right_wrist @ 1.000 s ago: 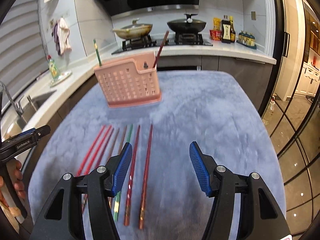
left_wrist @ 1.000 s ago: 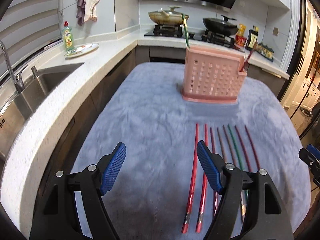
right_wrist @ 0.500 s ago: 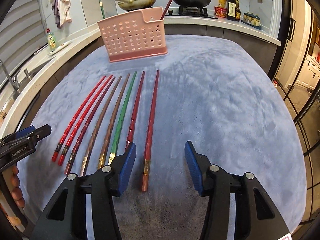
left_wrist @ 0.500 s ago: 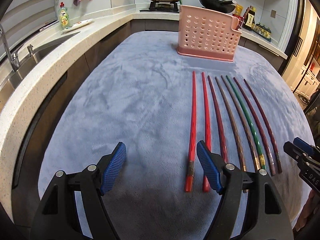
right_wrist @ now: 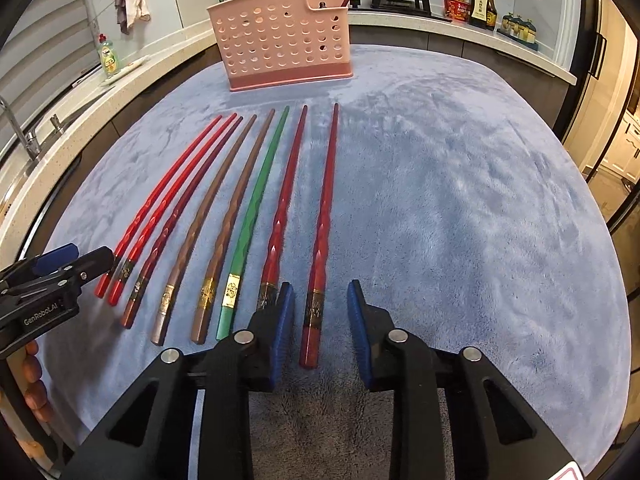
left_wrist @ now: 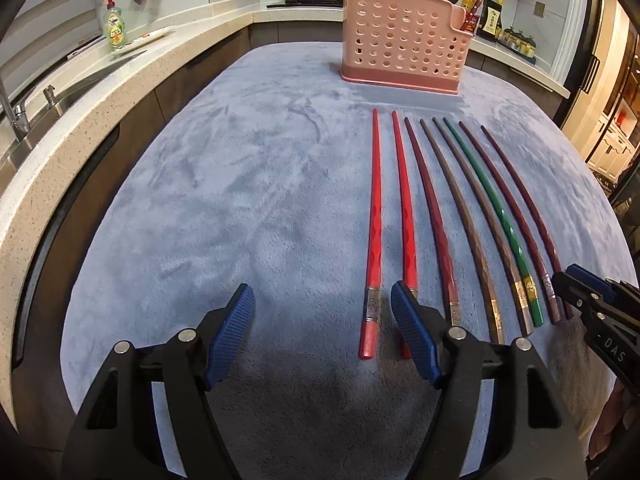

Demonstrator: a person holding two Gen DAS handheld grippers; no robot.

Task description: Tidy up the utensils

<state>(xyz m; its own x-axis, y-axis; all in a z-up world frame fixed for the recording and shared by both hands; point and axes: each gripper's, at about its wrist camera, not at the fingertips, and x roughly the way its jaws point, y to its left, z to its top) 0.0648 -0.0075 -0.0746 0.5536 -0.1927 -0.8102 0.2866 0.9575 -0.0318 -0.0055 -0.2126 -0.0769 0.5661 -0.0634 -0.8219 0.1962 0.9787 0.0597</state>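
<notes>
1. A speckled pale worktop [left_wrist: 80, 120] runs along the left, with a green dish-soap bottle [left_wrist: 115, 31] standing near the wall.
2. A blue-grey plush cloth [left_wrist: 240, 184] covers the table.
3. The left gripper [left_wrist: 322, 304] hangs low over the near edge of the cloth, jaws wide and closing slightly. Only bare cloth lies between its blue pads [left_wrist: 230, 332]; the right pad sits just beside the grip ends of the two bright red chopsticks [left_wrist: 376, 216].
4. Eight chopsticks lie side by side on the cloth, tips toward the far end: two bright red, one dark red, two brown [right_wrist: 208, 208], one green [right_wrist: 256, 208], two dark red.
5. The right gripper [right_wrist: 320, 308] straddles the grip end of the rightmost dark red chopstick [right_wrist: 326, 200]. Its jaws are narrow and closing, and a gap shows on both sides of the stick.
6. A pink perforated utensil holder [right_wrist: 280, 48] stands upright at the far end of the cloth, past the tips. One green stick and one dark red stick poke out of it.
</notes>
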